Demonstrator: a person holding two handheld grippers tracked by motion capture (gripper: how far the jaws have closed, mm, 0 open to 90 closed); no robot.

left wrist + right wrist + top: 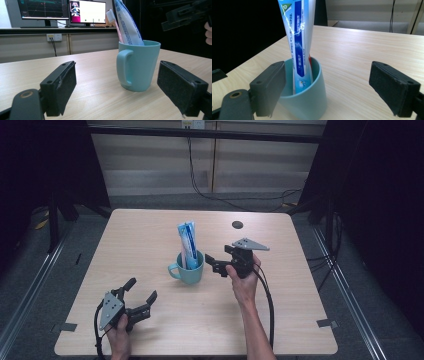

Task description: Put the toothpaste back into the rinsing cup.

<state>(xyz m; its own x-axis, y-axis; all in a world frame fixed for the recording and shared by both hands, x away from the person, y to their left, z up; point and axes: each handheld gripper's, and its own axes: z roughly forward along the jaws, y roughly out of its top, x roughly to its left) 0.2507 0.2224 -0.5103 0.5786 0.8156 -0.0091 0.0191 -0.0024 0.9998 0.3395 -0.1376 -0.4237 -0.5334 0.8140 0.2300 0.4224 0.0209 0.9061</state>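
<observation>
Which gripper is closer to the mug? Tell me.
The right gripper, open beside the teal mug that holds the toothpaste tube. The left gripper sits farther off, near the table's front edge.

A: Where is the left tool?
B: Low at 7 o'clock, jaws spread wide, pointing toward 2 o'clock.
A: And the right tool?
B: Right of centre, raised in the right hand, jaws apart, aimed toward 9 o'clock.

Only the mug with its toothpaste tube blocks mid-table; bare tabletop from nine to three o'clock.
</observation>
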